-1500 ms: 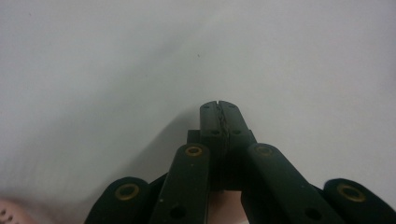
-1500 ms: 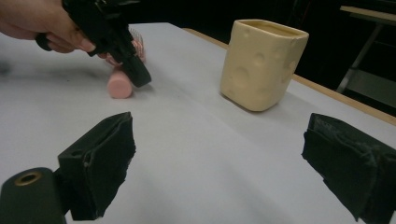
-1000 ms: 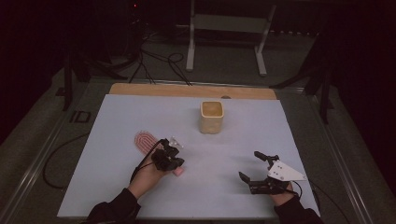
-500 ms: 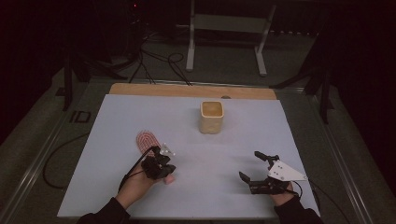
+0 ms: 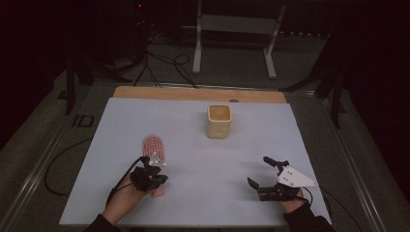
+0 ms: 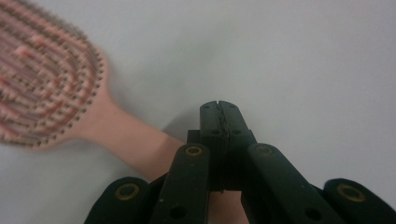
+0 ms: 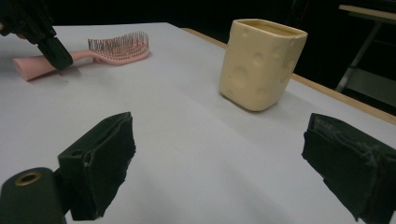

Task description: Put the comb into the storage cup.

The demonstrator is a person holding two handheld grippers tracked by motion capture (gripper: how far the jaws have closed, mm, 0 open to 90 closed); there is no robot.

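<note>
- Nearest, left gripper [image 5: 153,166]: jaws together, holding nothing, beside the pink hairbrush [image 5: 154,147] handle; part them and straddle the handle squarely.
- Right gripper [image 5: 263,174]: jaws apart, empty, well off to the side.
- Farther, cream cup [image 5: 219,121] beyond both; nothing blocks the brush.

Black grippers [image 5: 265,175] with brass-ringed screws (the right carries a grey three-cornered plate [image 5: 295,178]).
</note>
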